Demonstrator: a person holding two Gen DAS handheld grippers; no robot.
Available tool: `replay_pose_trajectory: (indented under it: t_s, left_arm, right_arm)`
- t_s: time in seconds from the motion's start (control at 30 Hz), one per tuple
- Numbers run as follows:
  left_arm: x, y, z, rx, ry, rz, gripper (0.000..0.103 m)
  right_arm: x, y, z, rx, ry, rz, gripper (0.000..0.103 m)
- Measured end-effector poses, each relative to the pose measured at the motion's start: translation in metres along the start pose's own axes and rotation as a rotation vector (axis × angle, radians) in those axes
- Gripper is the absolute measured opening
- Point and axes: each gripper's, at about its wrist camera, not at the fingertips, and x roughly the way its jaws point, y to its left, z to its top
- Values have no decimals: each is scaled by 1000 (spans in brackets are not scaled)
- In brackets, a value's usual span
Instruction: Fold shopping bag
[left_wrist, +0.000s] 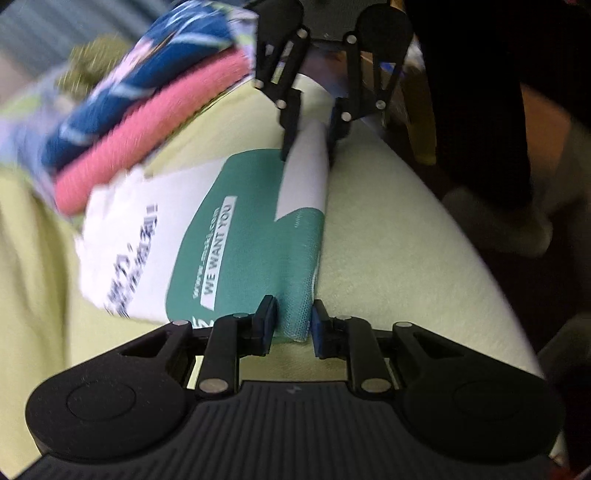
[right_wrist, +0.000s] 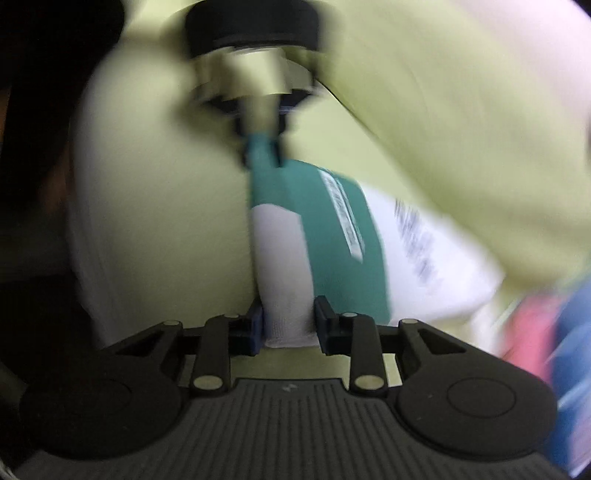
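Teal and white fabric of the shopping bag (left_wrist: 207, 236) is lying on a pale yellow-green cloth (left_wrist: 388, 229) that is covering the surface, with its folded edge raised between the two claws. The left claw (left_wrist: 293, 319) is pinching the teal end of that fold, its blue pads pressing on both sides. The right claw (right_wrist: 290, 325) is pinching the white end of the same fold, facing the left one along the ridge. The right view is blurred. Beside the bag, a pile of folded cloths (left_wrist: 147, 110), pink under blue patterned, is sitting on the covered surface.
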Motion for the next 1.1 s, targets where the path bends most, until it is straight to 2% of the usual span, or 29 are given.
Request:
replay_pose_trajectory:
  t_s: [0.13, 0.27, 0.37, 0.43, 0.5, 0.53, 0.6, 0.77, 0.83, 0.93, 1.0, 1.03, 1.1]
  left_arm:
    - [-1, 39, -2, -211, -9, -147, 23]
    - [5, 76, -7, -389, -4, -290, 23]
    - [13, 96, -9, -464, 24, -364, 24]
    - [18, 101, -7, -465, 50, -386, 25]
    - [21, 99, -4, -435, 66, -389, 25]
    - [20, 97, -3, -423, 66, -386, 25]
    - [17, 96, -4, -412, 63, -383, 25]
    - [14, 94, -8, -411, 49, -376, 26]
    - [15, 94, -8, -412, 47, -375, 26]
    - [14, 94, -10, -410, 45, -374, 27]
    - [14, 95, -11, -406, 44, -373, 27]
    - [13, 94, -11, -403, 45, -374, 27]
    - [13, 95, -11, -399, 46, -375, 27]
  right_arm:
    - [1, -62, -3, 402, -1, 244, 26]
    - [12, -105, -26, 785, -7, 447, 25]
    - [26, -123, -49, 1040, -3, 576, 25]
    - [31, -127, -60, 1127, -3, 618, 25]
    - [28, -128, -52, 1054, -10, 585, 23]
    - [23, -125, -44, 977, -18, 548, 25]
    - [8, -110, -25, 790, -29, 439, 29]
    - [-17, -64, 10, 281, -50, 147, 46]
    - [-21, -52, 11, 163, -55, 64, 48]
    - [-29, -33, 8, -34, -97, -26, 45]
    - [-28, -13, 4, -221, -122, -83, 39]
    - [-27, -4, 0, -299, -130, -95, 33]
    - [-26, -4, -6, -329, -119, -72, 24]
